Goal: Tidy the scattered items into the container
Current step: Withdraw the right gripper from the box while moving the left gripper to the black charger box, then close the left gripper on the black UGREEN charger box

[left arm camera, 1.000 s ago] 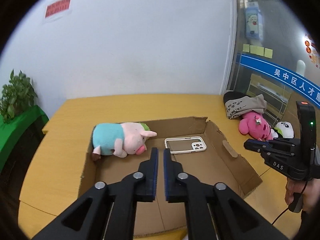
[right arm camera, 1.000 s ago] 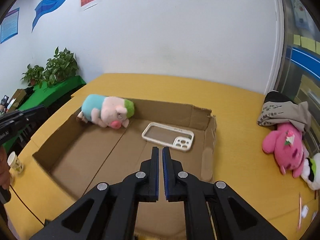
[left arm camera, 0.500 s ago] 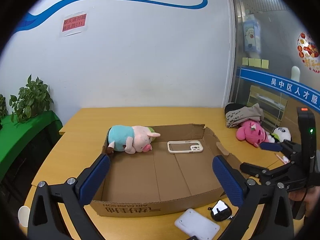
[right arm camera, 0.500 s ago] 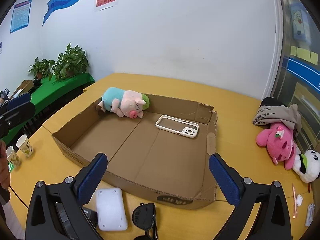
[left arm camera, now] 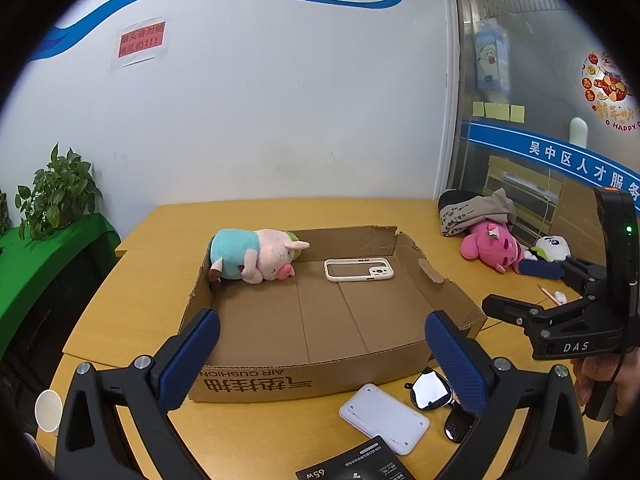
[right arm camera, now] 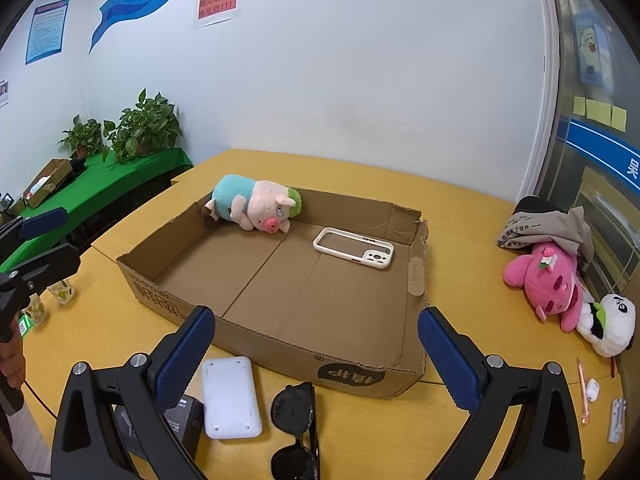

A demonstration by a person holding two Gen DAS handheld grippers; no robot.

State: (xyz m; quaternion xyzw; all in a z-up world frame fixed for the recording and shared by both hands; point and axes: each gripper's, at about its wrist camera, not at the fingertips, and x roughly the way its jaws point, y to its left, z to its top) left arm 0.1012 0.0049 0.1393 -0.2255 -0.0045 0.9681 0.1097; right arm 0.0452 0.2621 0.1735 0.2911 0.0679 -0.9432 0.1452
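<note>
The left gripper (left arm camera: pixel 322 354) stood with its jaws wide apart and nothing between them; they had just been closing a little after a wide opening. The right gripper (right arm camera: pixel 316 354) was the same: jaws apart, empty, and just narrowed a little.

Both pointed at the cardboard box (right arm camera: pixel 280 344), the landmark here. Inside the box lay two things: one plush pig (right arm camera: pixel 256 206) in a teal shirt at the far left corner, and one white phone case (right arm camera: pixel 354 249) near the far right wall, flat on the bottom.

In front of the near wall of the box, three items lay on the worktop (right arm camera: pixel 460 216): one white flat pad (right arm camera: pixel 231 397), one pair of sunglasses (right arm camera: pixel 295 428) just right of it, and one black carton (right arm camera: pixel 182 420) to its left, partly hidden by the right gripper's left finger. In the left wrist view the carton's corner showed at the bottom edge.

To the right of the box, well apart, were one pink plush toy (right arm camera: pixel 554 280), one panda plush (right arm camera: pixel 612 326) touching it, and a grey garment (right arm camera: pixel 544 228) partly over the pink toy. Nearer to the camera lay a pink pen (right arm camera: pixel 583 390) and two small white things I could not identify.

The worktop was yellow wood, against a white wall with a blue wave. Left of the box stood a green-covered table with potted plants (right arm camera: pixel 140 128), and paper cups (left arm camera: pixel 49 411) near the worktop's edge.
</note>
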